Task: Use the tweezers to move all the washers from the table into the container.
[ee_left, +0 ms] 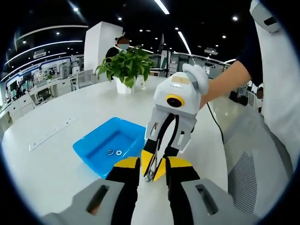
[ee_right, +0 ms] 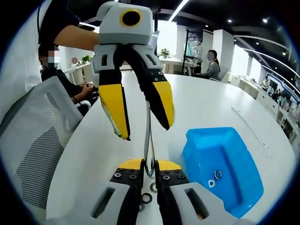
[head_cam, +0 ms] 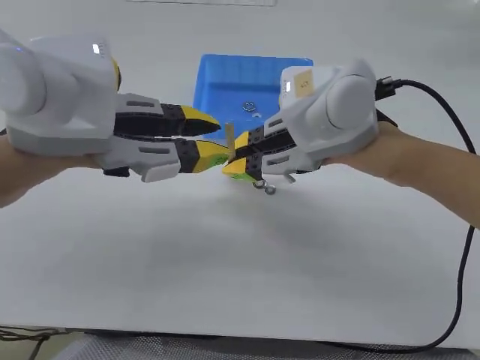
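My right gripper (ee_right: 149, 165) is shut on thin metal tweezers (ee_right: 148, 136), which stick out ahead of it. Facing it, my left gripper (ee_right: 147, 131) is open, its yellow fingers on either side of the tweezers' far end without closing. In the head view the left gripper (head_cam: 221, 142) and right gripper (head_cam: 236, 155) meet tip to tip just in front of the blue container (head_cam: 217, 82). Two washers (head_cam: 262, 185) lie on the white table below the right gripper, also seen as washers (ee_right: 146, 198) under its jaws. Two more washers (ee_right: 214, 179) lie inside the container (ee_right: 234, 150).
The white table (head_cam: 225, 255) stretches bare toward me. A black cable (head_cam: 457, 225) trails from the right gripper off the table's right side. A mesh chair (ee_right: 42, 140) stands beside the table. A potted plant (ee_left: 125, 68) stands farther along the table.
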